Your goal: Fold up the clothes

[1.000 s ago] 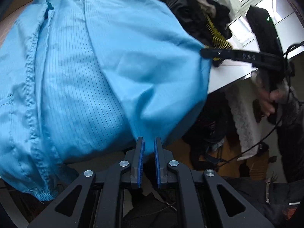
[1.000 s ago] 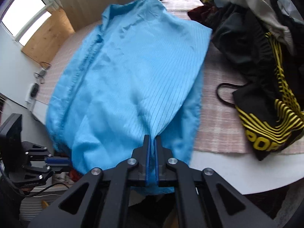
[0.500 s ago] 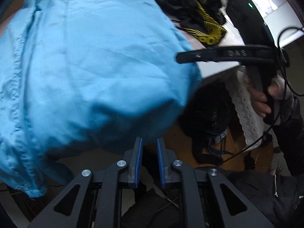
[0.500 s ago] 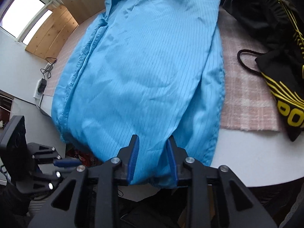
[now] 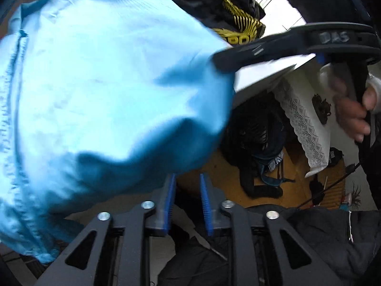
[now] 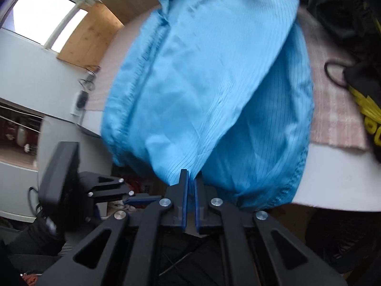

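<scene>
With my right gripper [image 6: 189, 186] pinching the hem of the light blue striped shirt [image 6: 209, 76] hanging off the table's [image 6: 338, 181] near edge, I lift evenly (left gripper [image 5: 187, 190] parted, holding nothing).

Blue garments: one blue shirt [image 6: 209, 76] is lying on the table [image 6: 338, 181] and hanging over its near edge.
Dark clothes: one heap [image 5: 228, 7] is sitting on the far right; the pieces in it cannot be counted.
Grippers: two, the left gripper [image 5: 187, 186] and the right gripper [image 6: 189, 183].
Hands: one hand [image 5: 352, 109] is showing on the right.
Pink cloths: one checked cloth [image 6: 333, 109] is lying under the shirt.
Windows: one window [image 6: 40, 19] is showing far left.
</scene>
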The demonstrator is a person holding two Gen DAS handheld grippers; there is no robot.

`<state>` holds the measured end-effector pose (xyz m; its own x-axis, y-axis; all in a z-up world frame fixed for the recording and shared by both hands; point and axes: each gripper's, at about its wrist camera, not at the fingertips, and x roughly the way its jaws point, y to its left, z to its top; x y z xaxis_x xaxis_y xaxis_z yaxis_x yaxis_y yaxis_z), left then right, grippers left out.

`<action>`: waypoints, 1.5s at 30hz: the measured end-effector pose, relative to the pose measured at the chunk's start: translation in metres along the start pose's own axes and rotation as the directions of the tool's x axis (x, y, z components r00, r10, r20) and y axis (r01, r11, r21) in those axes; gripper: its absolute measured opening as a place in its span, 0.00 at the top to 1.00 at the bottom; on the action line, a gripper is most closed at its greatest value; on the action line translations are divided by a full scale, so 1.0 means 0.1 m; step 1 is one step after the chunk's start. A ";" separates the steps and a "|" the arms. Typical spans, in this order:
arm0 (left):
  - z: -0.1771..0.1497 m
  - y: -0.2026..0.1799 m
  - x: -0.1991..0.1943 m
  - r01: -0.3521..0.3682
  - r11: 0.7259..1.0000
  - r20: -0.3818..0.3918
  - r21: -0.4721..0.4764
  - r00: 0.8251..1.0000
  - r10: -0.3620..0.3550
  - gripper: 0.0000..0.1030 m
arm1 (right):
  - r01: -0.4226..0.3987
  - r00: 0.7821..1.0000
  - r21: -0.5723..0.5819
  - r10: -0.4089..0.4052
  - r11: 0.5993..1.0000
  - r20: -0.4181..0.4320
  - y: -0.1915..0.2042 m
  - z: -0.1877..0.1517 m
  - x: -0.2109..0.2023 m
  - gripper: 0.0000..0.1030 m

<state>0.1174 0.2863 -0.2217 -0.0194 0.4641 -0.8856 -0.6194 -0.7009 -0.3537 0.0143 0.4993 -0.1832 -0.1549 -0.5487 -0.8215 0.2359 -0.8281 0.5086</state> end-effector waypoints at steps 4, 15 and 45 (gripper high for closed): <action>0.02 0.04 0.00 -0.018 1.000 -0.009 -0.007 1.000 0.018 0.74 | 0.173 0.985 0.007 -0.173 0.985 -0.024 -0.11 0.05 -0.06 0.94; 0.45 -0.08 0.16 -0.041 0.999 0.073 -0.002 0.997 0.041 0.74 | 0.307 0.945 0.039 -0.309 0.951 0.107 -0.53 0.67 -0.39 0.90; 1.42 0.09 0.81 -0.003 0.967 0.106 -0.254 0.994 0.031 0.69 | 0.380 0.925 -0.235 -0.372 0.895 0.079 -1.08 3.69 1.13 0.93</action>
<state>-0.0012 0.3940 -0.2540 -0.1219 0.4975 -0.8589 -0.3998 -0.8166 -0.4163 -0.3828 0.4838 -0.2360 -0.3069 -0.2083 -0.9287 0.3777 -0.9223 0.0820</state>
